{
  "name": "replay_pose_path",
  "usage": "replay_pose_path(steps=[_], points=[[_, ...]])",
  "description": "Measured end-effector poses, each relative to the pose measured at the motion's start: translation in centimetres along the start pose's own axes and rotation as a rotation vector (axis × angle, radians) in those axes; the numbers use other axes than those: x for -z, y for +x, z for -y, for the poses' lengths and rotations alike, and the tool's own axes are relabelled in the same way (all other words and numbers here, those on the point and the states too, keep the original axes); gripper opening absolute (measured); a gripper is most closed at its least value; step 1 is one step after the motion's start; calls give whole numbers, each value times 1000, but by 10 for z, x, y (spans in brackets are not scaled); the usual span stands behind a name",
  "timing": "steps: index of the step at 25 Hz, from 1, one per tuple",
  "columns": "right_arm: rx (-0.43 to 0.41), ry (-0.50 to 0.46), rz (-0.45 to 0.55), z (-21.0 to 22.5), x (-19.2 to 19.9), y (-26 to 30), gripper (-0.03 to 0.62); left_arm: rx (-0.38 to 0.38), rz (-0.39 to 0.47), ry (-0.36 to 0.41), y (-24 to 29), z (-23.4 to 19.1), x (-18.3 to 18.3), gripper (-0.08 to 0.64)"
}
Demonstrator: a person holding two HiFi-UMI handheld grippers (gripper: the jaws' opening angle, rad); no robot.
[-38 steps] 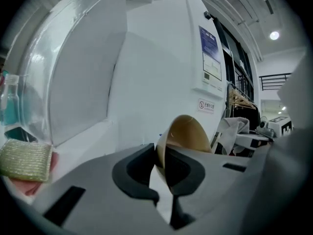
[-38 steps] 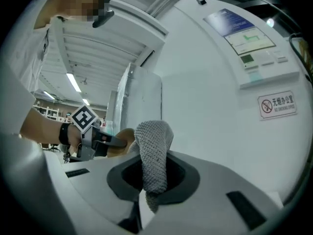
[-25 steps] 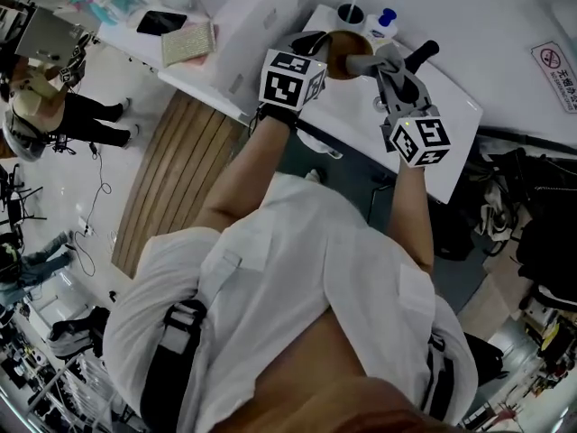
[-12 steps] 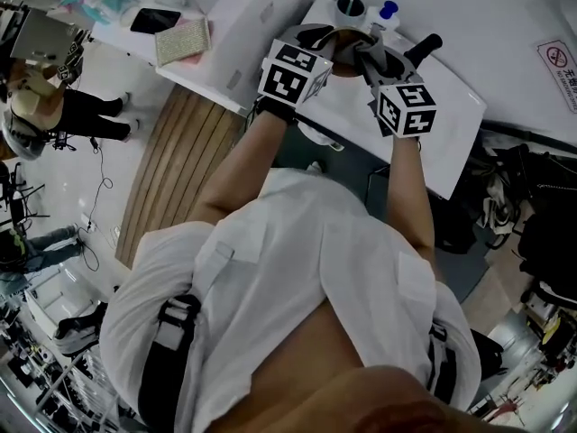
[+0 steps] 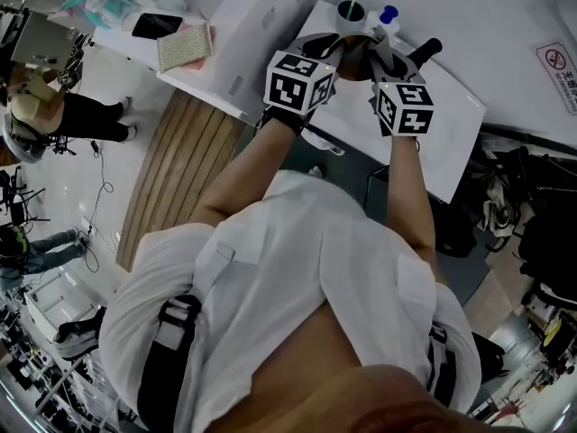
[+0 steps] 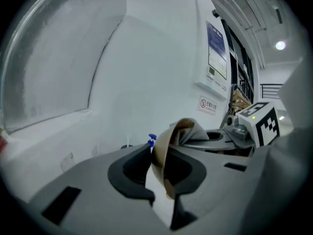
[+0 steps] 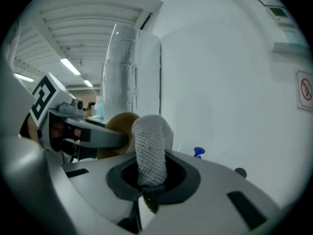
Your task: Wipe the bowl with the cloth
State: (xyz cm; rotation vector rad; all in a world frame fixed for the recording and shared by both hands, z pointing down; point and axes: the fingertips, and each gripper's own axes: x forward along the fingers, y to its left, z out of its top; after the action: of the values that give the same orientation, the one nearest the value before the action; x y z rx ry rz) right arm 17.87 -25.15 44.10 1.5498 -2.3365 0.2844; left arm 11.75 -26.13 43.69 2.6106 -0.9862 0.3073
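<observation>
Left gripper (image 6: pixel 159 169) clamped on bowl (image 6: pixel 161 148) rim, holding it on edge above the table (image 5: pixel 451 124), open side facing right. Right gripper (image 7: pixel 149 180) pinches the folded cloth (image 7: pixel 149 148), its end reaching into the bowl; likely mid-wipe.

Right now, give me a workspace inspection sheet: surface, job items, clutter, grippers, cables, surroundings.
Surface: white table, partly bare.
Job's things: brown bowl held on edge; grey cloth against its inside.
Clutter: dark cup, blue-capped bottle behind the bowl.
Grippers: left gripper jaws shut on bowl rim; right gripper jaws shut on cloth.
Cables: one loose cable on the floor, left.
Surroundings: bystander; scrub pad and phone on the next table.
</observation>
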Motion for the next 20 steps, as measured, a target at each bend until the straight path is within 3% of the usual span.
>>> replay_pose_path(steps=[3,7,11,13,16,20], points=[[36,-153,-88,2,10,3,48,15,-45,83,4,4,5,133],[15,-303,-145,-6,12,5,48,18,-159,289,10,8,12,62],[-4,-492,-195,-10,7,3,48,23,-303,553,15,13,16,44],[-3,-556,-215,-11,5,2,48,12,-349,646,17,14,17,44],[4,-585,-231,-10,3,2,48,-12,-362,729,19,16,16,44],[0,-556,-247,-10,6,2,48,-48,-331,743,17,16,16,44]])
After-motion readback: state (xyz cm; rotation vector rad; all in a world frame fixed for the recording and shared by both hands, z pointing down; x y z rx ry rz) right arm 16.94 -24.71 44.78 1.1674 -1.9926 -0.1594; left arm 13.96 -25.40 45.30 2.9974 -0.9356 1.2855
